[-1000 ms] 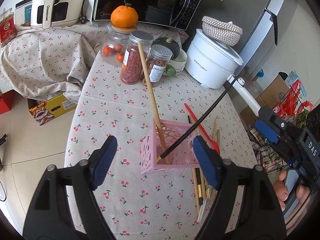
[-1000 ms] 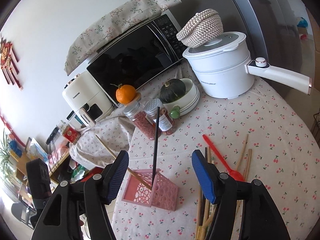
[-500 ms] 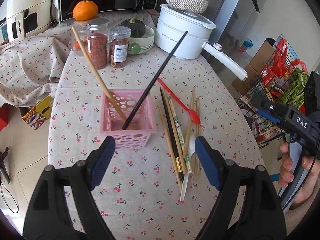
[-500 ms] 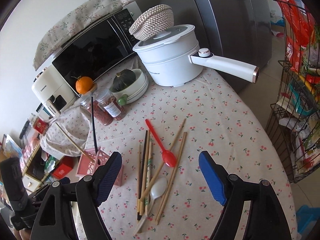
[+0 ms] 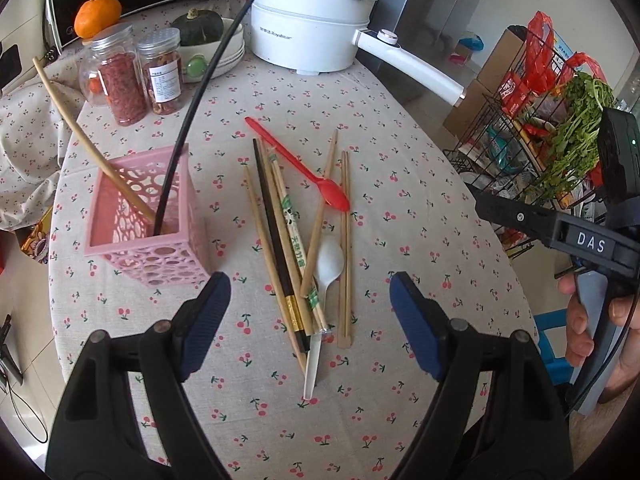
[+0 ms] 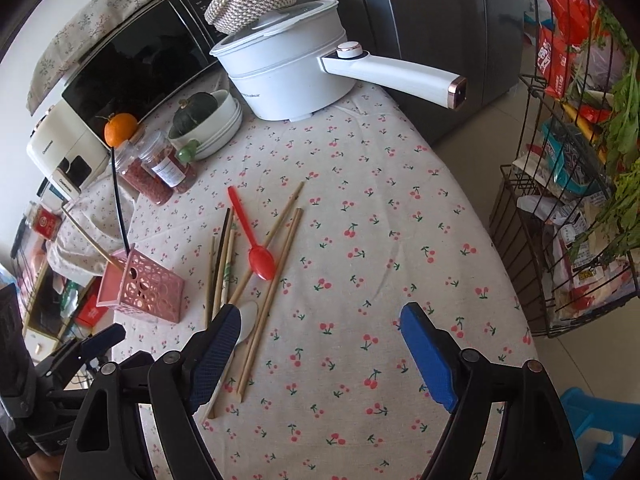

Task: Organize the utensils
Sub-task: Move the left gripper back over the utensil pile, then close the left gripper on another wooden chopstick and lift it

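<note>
A table (image 5: 400,184) under a cherry-print cloth carried a loose pile of chopsticks (image 5: 280,240), with a red spoon (image 5: 316,178) and a white spoon (image 5: 330,260) lying among them. Just beside the pile stood a pink holder (image 5: 144,236), already containing one black chopstick (image 5: 192,96) and one bamboo chopstick (image 5: 80,128), both leaning. The left gripper (image 5: 310,312) hovered above the pile, its fingers wide apart and empty. The right gripper (image 6: 320,344) hovered over the pile's near edge, fingers likewise spread with nothing clamped.
</note>
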